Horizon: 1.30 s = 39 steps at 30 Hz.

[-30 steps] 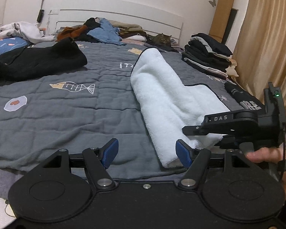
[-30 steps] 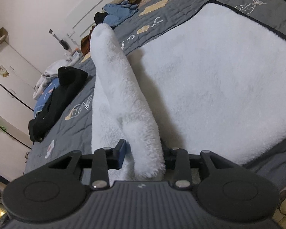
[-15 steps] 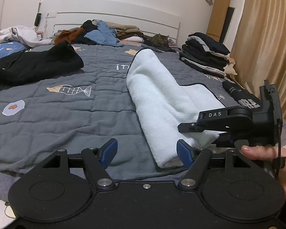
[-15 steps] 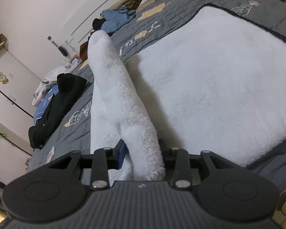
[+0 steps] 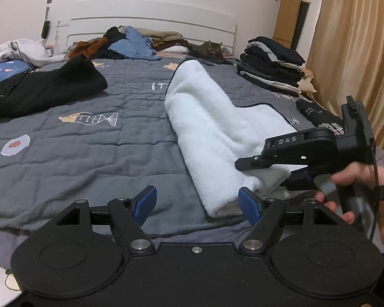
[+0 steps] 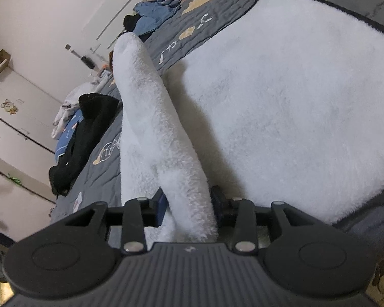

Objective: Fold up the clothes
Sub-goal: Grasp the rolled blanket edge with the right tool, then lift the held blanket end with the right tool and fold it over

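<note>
Right claw (image 6: 188, 211) pinches the near corner of the white fleece garment (image 5: 212, 128), its jaws just starting to ease apart with the fleece between them; from that grip the lifted fold runs straight away toward the headboard, over the flat half spread to its right on the bed (image 5: 76, 153). Left claw (image 5: 197, 202) is spread and empty, its right pad just beside the near end of the roll. Judgement: the long axis lies forward along both claws, the right hand (image 5: 358, 194) is nearer, and the fold must go rightward.
</note>
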Tool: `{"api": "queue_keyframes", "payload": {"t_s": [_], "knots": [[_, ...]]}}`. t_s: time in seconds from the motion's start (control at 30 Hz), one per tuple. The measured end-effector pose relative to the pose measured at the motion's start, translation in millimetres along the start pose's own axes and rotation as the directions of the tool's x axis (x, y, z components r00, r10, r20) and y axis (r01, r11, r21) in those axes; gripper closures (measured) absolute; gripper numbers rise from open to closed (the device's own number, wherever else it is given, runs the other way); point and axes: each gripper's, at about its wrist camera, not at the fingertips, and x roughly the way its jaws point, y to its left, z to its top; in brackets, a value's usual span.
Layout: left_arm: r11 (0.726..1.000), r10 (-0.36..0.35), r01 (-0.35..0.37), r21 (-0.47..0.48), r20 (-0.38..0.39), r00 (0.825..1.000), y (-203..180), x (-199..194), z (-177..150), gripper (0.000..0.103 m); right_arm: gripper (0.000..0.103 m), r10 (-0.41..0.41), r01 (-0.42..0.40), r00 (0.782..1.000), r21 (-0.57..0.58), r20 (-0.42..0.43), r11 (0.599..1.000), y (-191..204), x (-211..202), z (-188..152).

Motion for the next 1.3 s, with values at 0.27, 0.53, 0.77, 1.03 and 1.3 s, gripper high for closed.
{"api": "queue_keyframes", "payload": {"t_s": [0.27, 0.53, 0.77, 1.03, 1.3], "knots": [[1.0, 0.004, -0.004, -0.002, -0.004, 1.0, 1.5, -0.3, -1.7, 0.032, 0.064, 0.01, -0.01, 1.0, -0.003, 0.017, 1.0, 2.3, 0.9, -2.9], [1.0, 0.007, -0.007, 0.011, 0.004, 1.0, 1.2, -0.3, -2.5, 0.032, 0.088, 0.069, -0.067, 0.994, -0.019, 0.087, 0.998, 8.7, -16.5, -1.5], [0.996, 0.008, -0.008, 0.088, 0.004, 1.0, -9.5, 4.3, -6.6, 0.032, 0.09, 0.191, -0.187, 0.97, -0.038, 0.148, 0.982, 23.0, -40.0, 8.9], [0.927, 0.015, -0.037, 0.373, 0.061, 0.998, -49.6, 23.5, -5.1, 0.022, 0.09, 0.221, -0.224, 0.958, -0.004, 0.18, 0.975, 18.7, -54.3, 18.6], [0.819, 0.014, -0.033, 0.572, 0.037, 0.999, -78.8, 61.4, -14.9, 0.022, 0.09, 0.216, -0.226, 0.949, 0.015, 0.231, 0.974, 0.2, -78.2, 29.4]]}}
